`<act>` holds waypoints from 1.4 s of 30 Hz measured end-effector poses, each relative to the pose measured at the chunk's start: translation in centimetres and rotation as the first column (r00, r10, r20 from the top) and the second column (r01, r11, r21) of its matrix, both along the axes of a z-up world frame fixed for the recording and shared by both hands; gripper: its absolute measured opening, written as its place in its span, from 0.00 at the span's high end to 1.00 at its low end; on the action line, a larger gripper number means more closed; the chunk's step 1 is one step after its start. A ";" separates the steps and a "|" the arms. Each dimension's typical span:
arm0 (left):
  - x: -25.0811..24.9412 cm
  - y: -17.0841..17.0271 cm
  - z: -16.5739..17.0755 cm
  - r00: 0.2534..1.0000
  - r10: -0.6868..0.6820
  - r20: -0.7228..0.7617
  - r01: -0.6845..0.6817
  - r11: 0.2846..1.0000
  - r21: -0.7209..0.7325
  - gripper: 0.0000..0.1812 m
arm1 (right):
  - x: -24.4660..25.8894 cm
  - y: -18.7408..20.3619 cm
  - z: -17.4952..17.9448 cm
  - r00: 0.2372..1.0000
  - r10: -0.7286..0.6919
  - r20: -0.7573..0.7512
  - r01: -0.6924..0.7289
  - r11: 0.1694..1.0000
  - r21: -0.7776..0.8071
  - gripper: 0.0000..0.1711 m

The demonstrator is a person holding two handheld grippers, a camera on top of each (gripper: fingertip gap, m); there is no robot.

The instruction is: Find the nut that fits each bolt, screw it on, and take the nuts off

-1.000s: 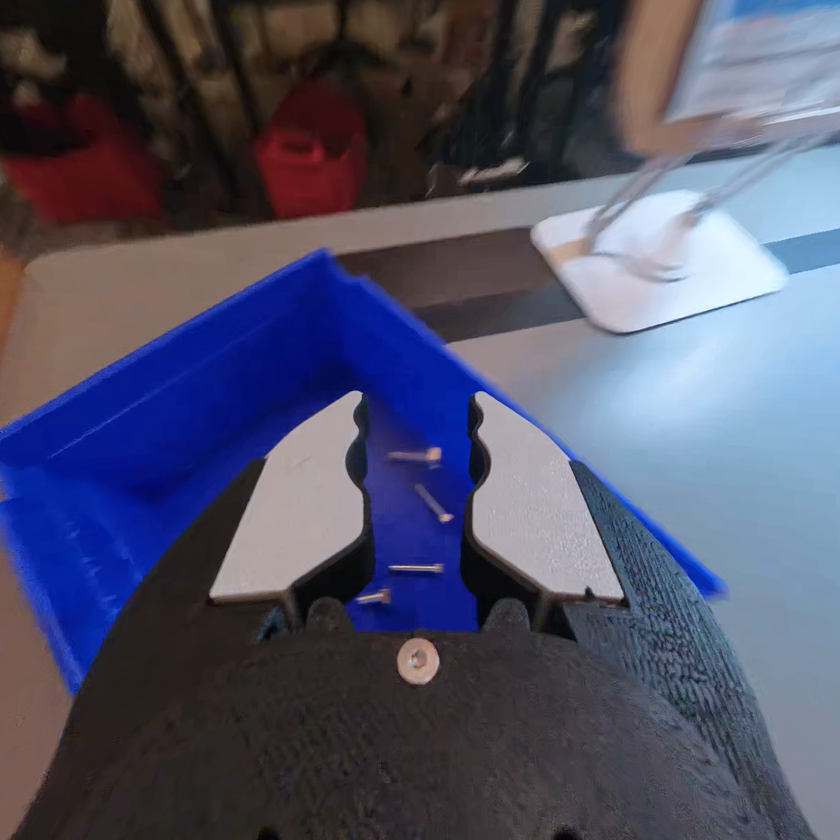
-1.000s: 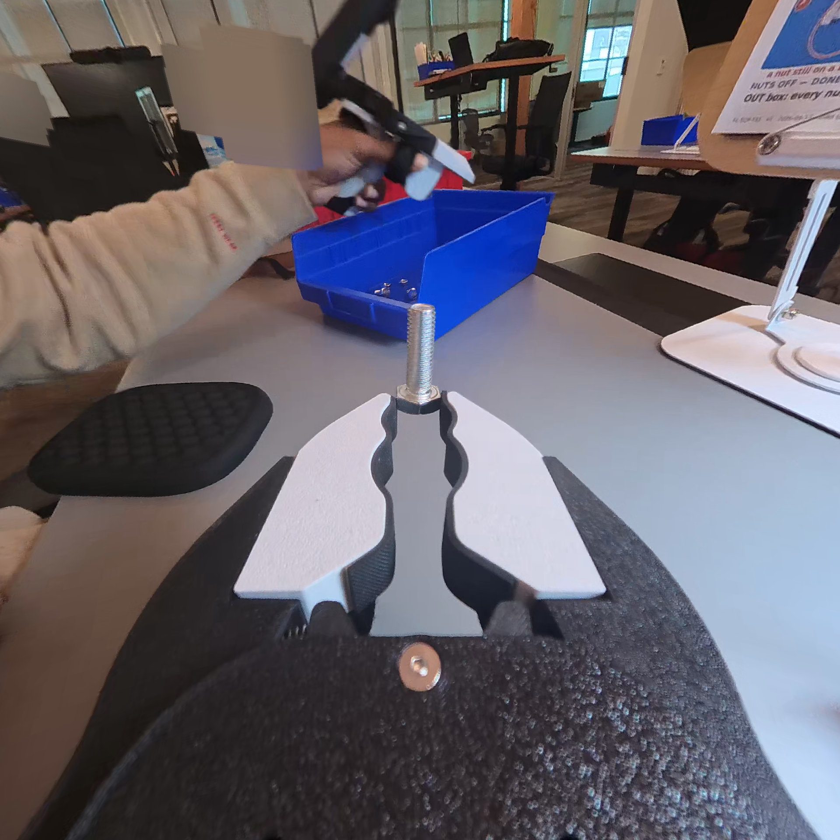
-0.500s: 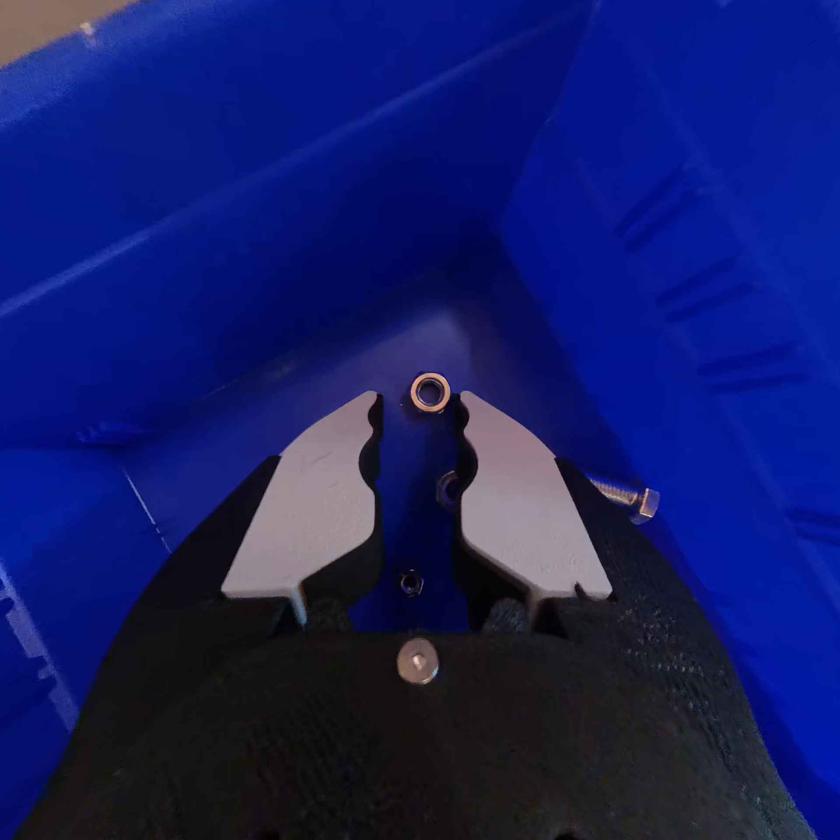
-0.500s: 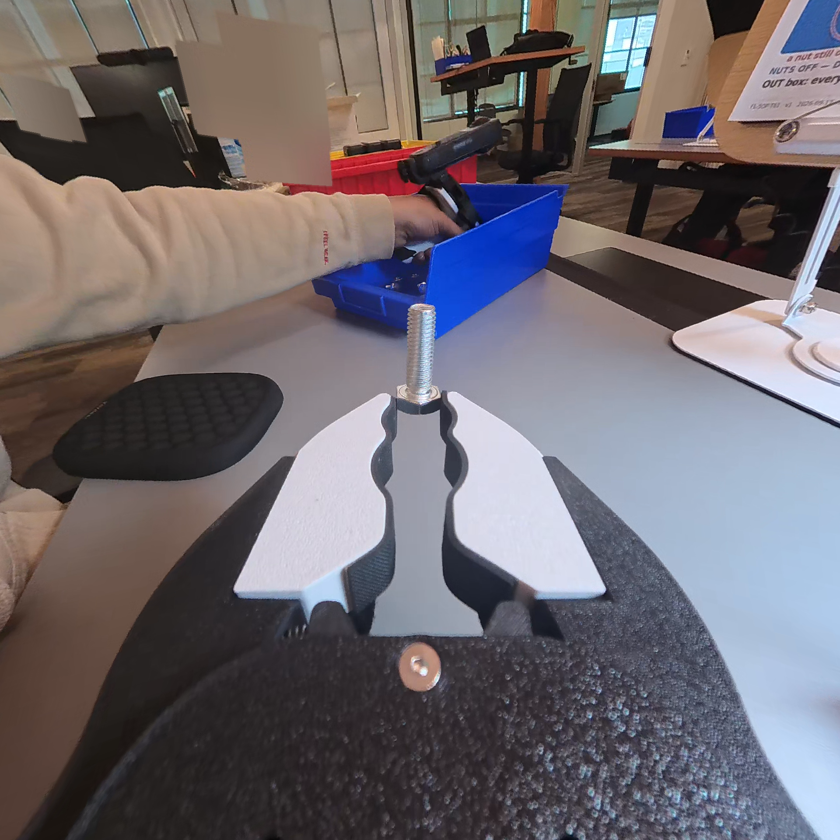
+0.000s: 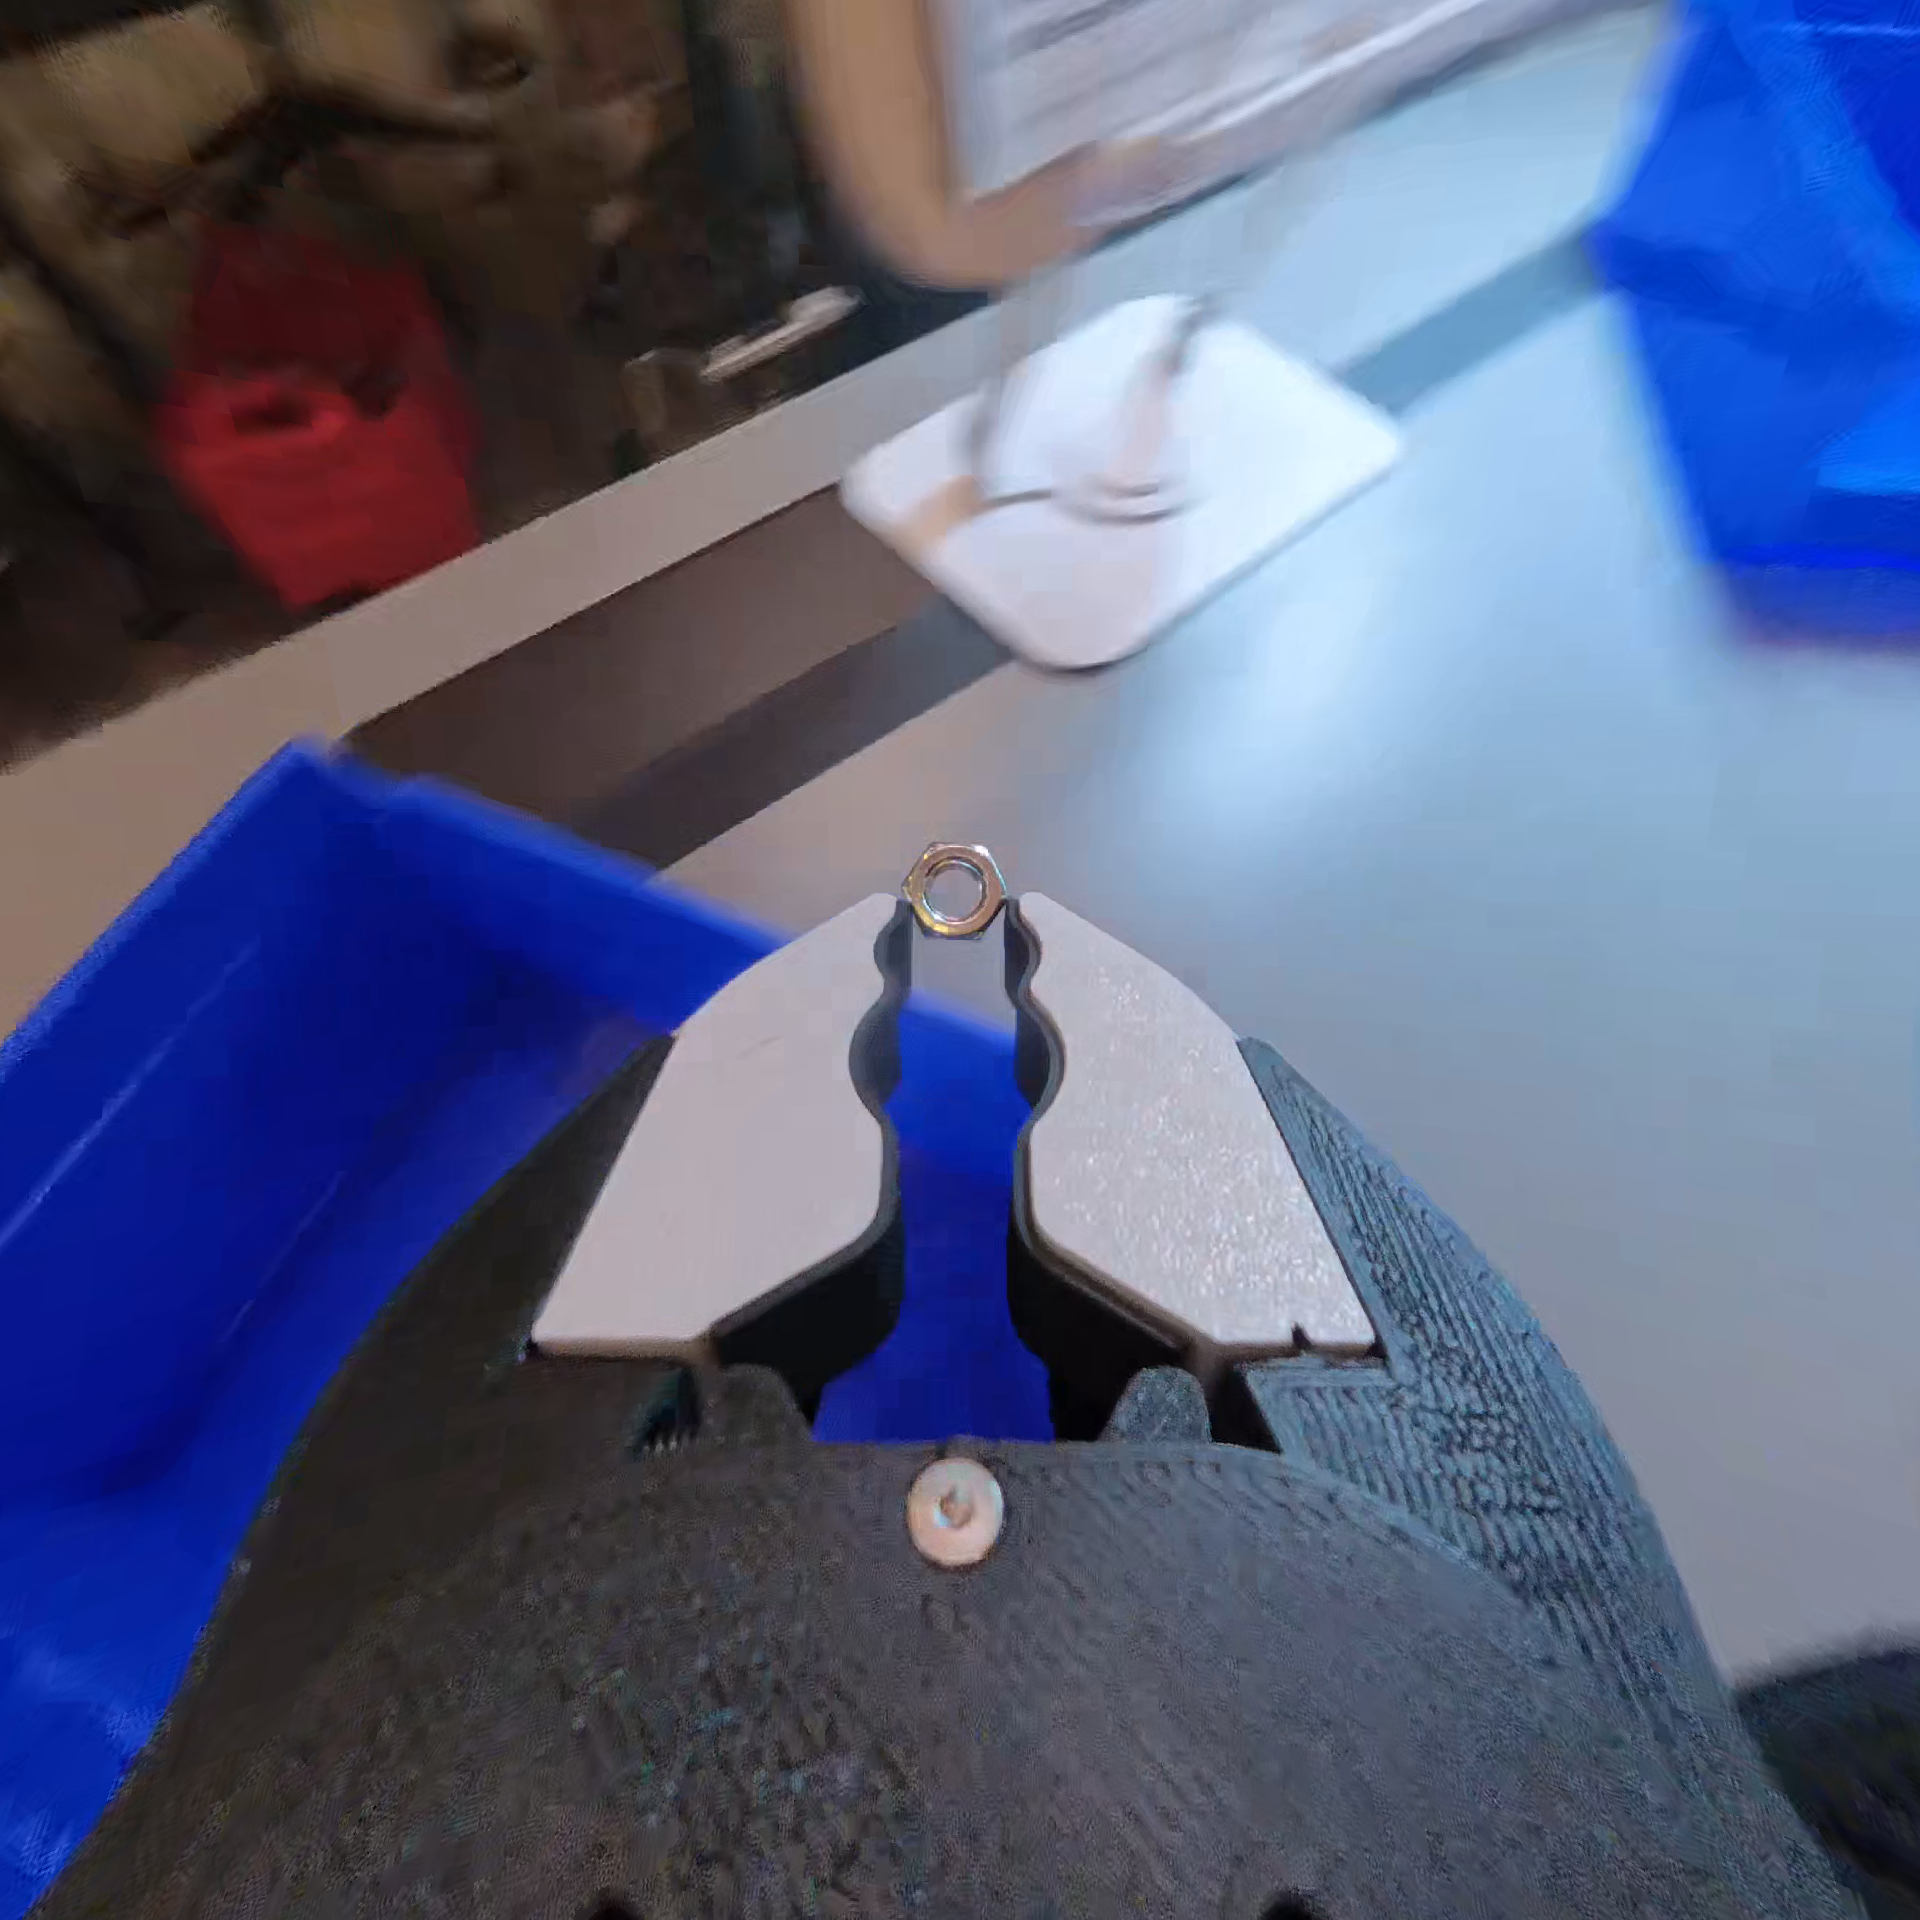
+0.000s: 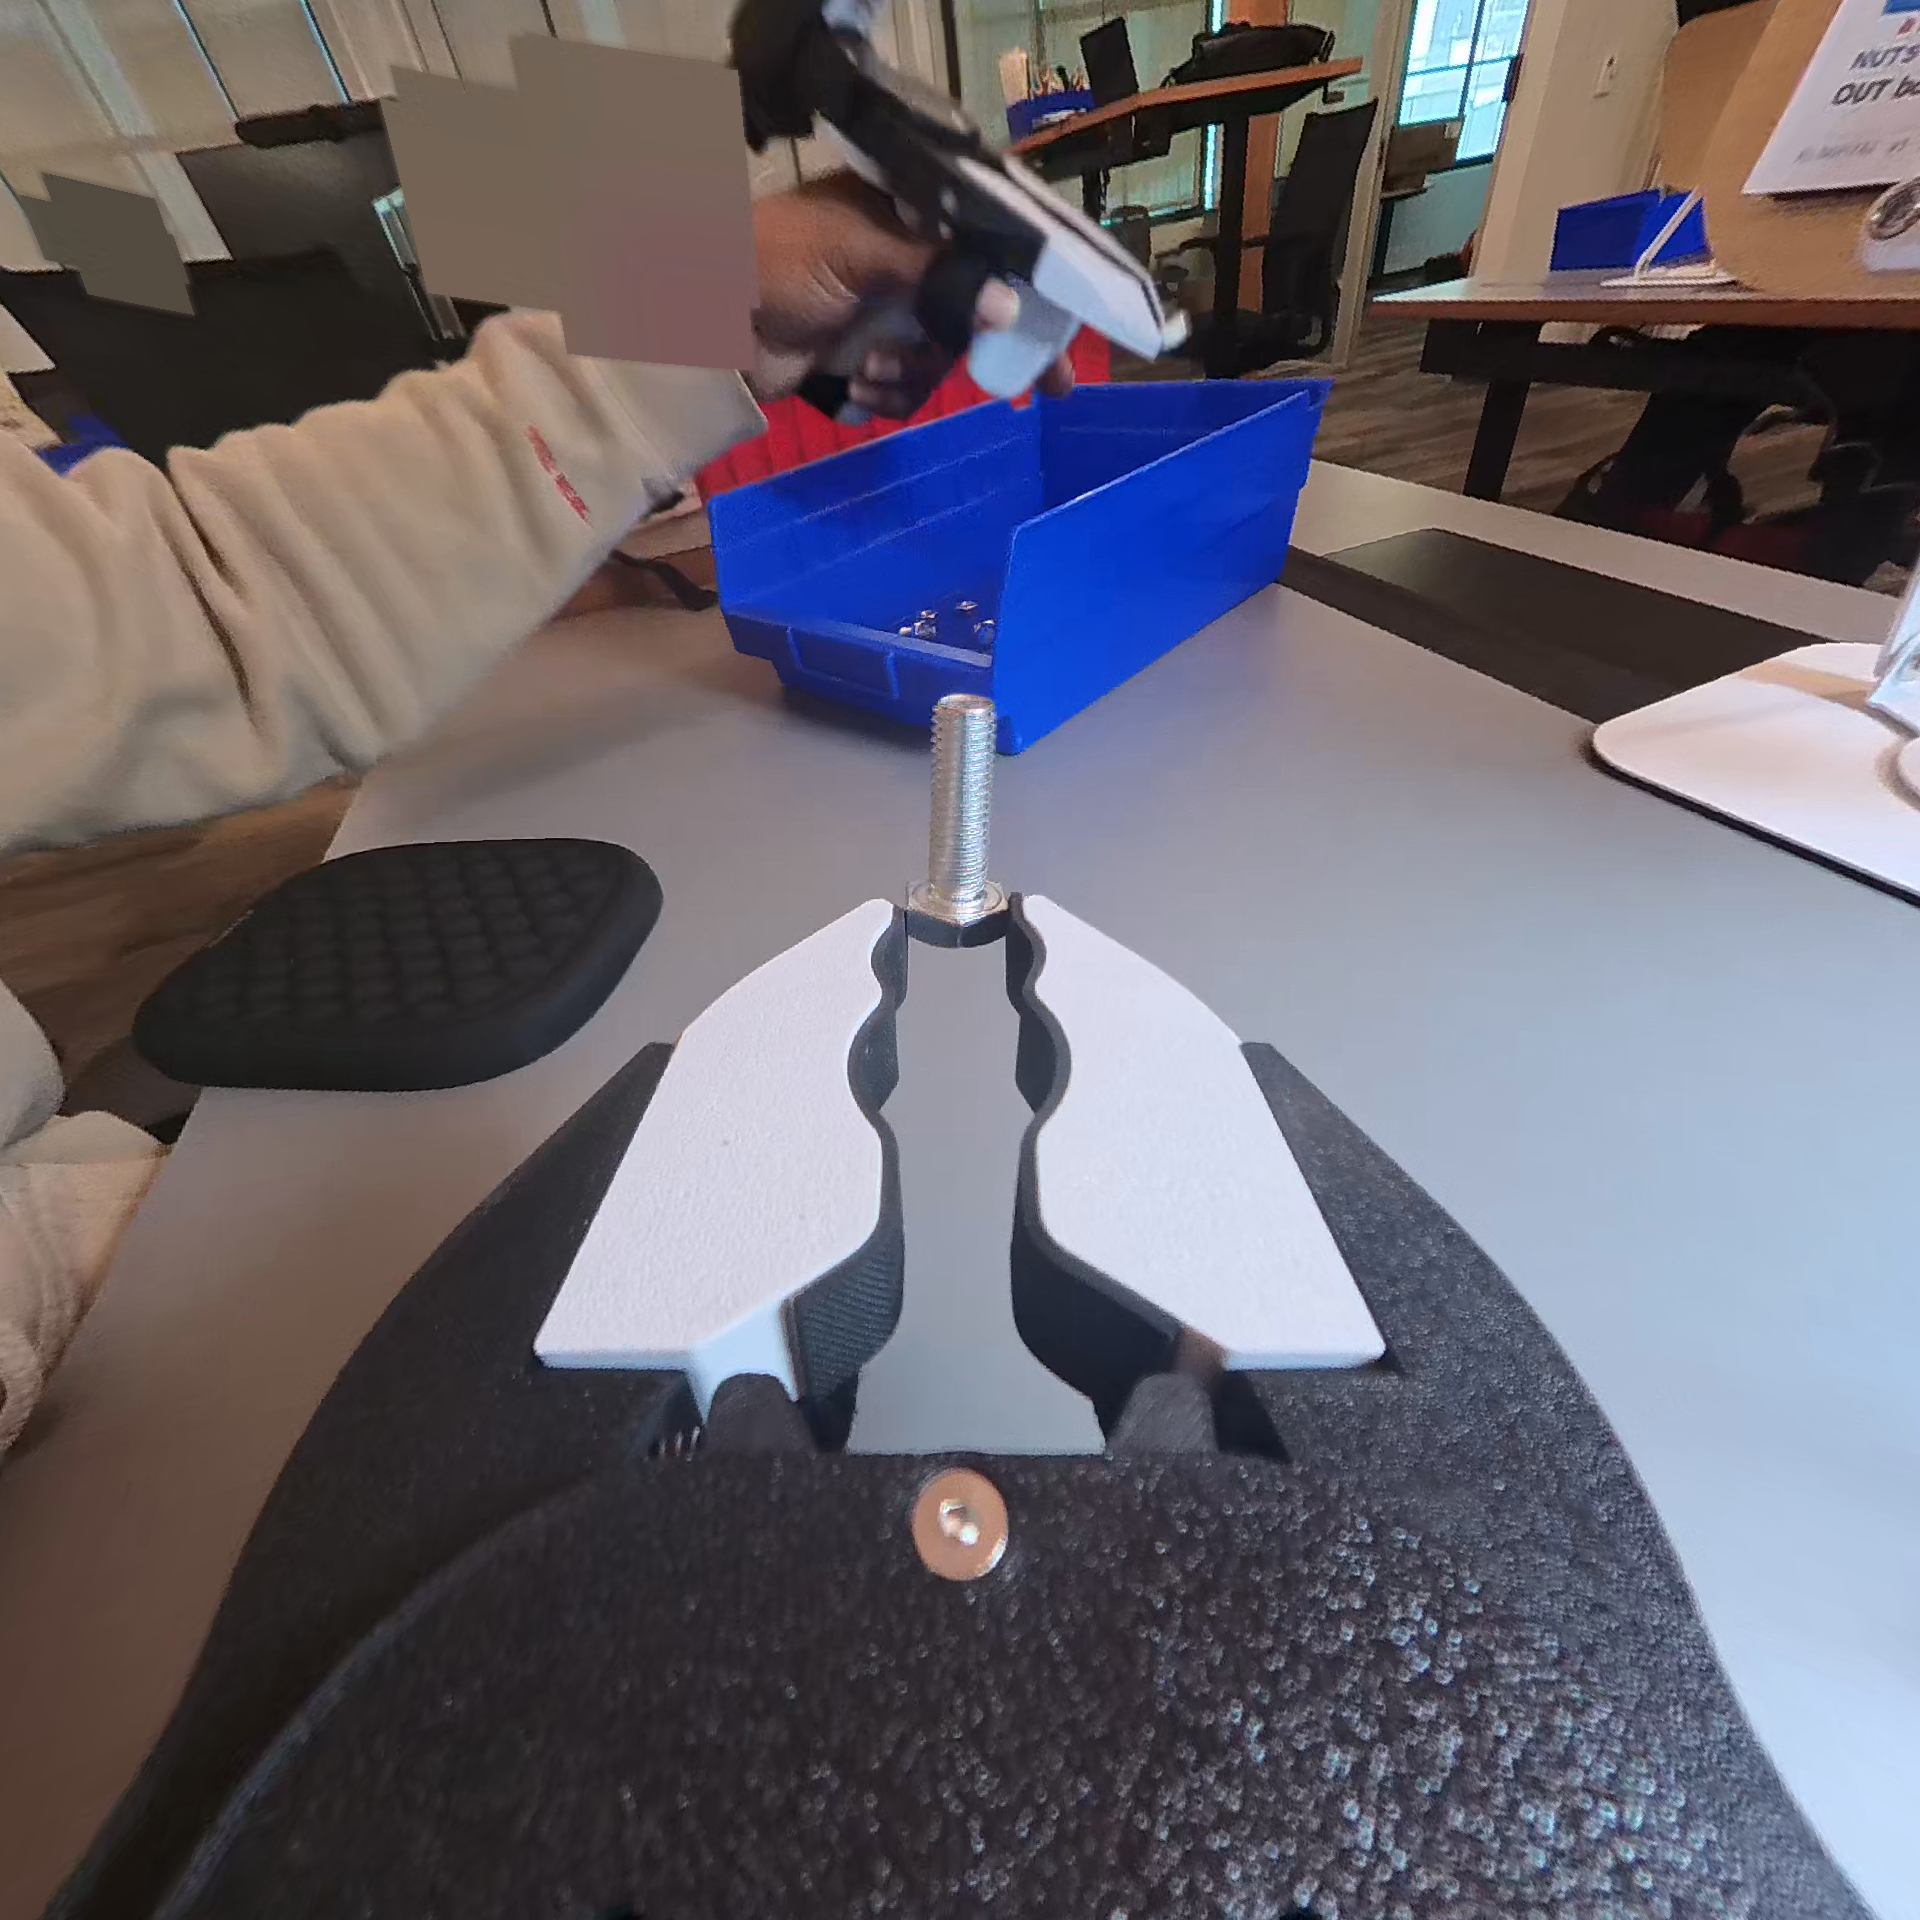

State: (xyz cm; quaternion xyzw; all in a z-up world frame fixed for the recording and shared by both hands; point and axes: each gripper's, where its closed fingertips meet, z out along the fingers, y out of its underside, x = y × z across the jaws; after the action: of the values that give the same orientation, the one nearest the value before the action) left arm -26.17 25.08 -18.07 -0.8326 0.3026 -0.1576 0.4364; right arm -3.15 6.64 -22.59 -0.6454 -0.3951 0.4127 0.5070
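Observation:
My left gripper (image 5: pixel 956 914) is shut on a small silver hex nut (image 5: pixel 953 896) at its fingertips and holds it in the air above the blue bin (image 5: pixel 260 1039). In the right wrist view the left gripper (image 6: pixel 1153 327) shows high over the same blue bin (image 6: pixel 1122 551), in a person's hand. My right gripper (image 6: pixel 958 920) is shut on the hex head of a silver bolt (image 6: pixel 963 795). The bolt stands upright with its threaded shaft pointing up, above the grey table (image 6: pixel 1403 935). Several small nuts (image 6: pixel 945 621) lie in the bin.
A black padded rest (image 6: pixel 395 966) lies on the table at left. A white sign stand base (image 6: pixel 1766 758) sits at right, also seen in the left wrist view (image 5: pixel 1122 488). A second blue bin (image 5: pixel 1787 291) is at the far right. A cream sleeve (image 6: pixel 260 613) reaches in from the left. The tips of one gripper are about 30 centimetres away from the tips of the other.
My left gripper was down inside the blue bin over loose nuts; it has closed on one nut and lifted up out of the bin. My right gripper has kept still with the bolt.

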 end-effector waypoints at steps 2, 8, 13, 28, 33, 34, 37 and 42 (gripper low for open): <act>4.7 -4.1 1.9 0.977 -0.213 -0.005 0.213 0.977 0.008 0.90 | -0.4 -0.3 -0.1 1.000 0.007 0.009 -0.008 1.000 0.007 0.90; 15.0 -14.7 1.2 0.777 -0.627 -0.062 0.618 0.778 -0.114 0.90 | -1.4 -1.1 -0.8 0.997 0.002 0.074 -0.005 0.999 0.038 0.90; 19.4 -18.6 -1.3 0.666 -0.740 -0.094 0.716 0.670 -0.195 0.90 | -1.9 -1.4 -1.6 0.992 -0.022 0.125 0.015 0.998 0.056 0.89; 21.9 -19.4 -2.2 0.639 -0.768 -0.043 0.743 0.632 -0.221 0.90 | -1.5 -0.8 -1.2 0.992 -0.072 0.100 0.064 0.995 0.078 0.90; 22.0 -19.5 -2.3 0.642 -0.765 -0.041 0.741 0.634 -0.222 0.90 | -1.5 -0.7 -1.3 0.991 -0.082 0.103 0.074 0.994 0.081 0.90; 22.0 -19.5 -2.3 0.643 -0.765 -0.041 0.741 0.635 -0.221 0.90 | -1.5 -0.7 -1.3 0.991 -0.084 0.104 0.076 0.994 0.082 0.90; 22.1 -19.5 -2.4 0.644 -0.764 -0.043 0.739 0.636 -0.223 0.90 | -1.5 -0.7 -1.4 0.990 -0.087 0.108 0.078 0.993 0.083 0.90; 22.1 -19.6 -2.4 0.642 -0.765 -0.049 0.740 0.635 -0.223 0.90 | -1.6 -0.7 -1.5 0.989 -0.090 0.114 0.080 0.993 0.087 0.90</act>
State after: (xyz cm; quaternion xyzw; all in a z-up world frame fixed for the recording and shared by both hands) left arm -4.06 5.53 -20.48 -0.6751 0.6363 -0.2939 0.2302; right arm -4.75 5.94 -24.08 -0.6633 -0.4130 0.3353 0.5263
